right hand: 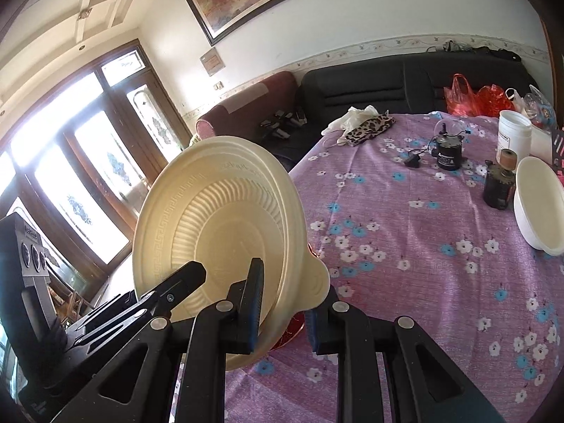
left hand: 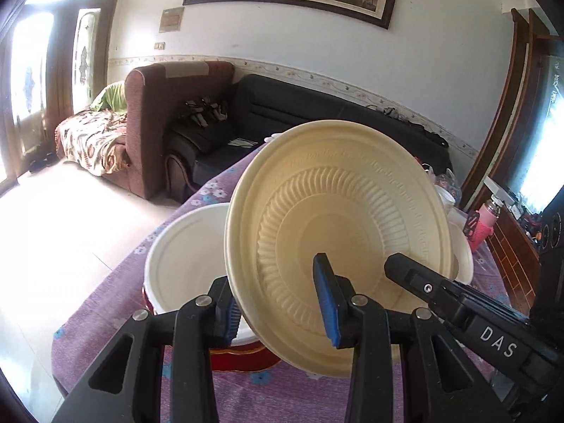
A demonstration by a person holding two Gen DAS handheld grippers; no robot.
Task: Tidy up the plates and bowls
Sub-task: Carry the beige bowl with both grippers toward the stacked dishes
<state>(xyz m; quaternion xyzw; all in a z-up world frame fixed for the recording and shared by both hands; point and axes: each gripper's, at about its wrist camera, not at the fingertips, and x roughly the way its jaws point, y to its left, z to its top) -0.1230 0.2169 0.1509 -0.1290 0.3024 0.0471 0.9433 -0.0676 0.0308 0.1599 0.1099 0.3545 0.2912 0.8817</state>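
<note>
Right gripper clamps tilted cream plate above floral tablecloth.

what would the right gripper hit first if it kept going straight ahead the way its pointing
Nothing new: the right gripper already has the rim of the cream plate between its fingers, so pushing on drives it deeper onto the plate. Past that lies the purple floral tablecloth, though depth is unclear.

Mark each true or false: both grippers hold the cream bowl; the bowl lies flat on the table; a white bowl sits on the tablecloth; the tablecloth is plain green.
1. Both the left gripper and right gripper hold the cream bowl. True.
2. The cream bowl lies flat on the table. False: it is tilted steeply on edge, held up.
3. A white bowl sits on the tablecloth. True.
4. The tablecloth is plain green. False: purple with flowers.
</note>
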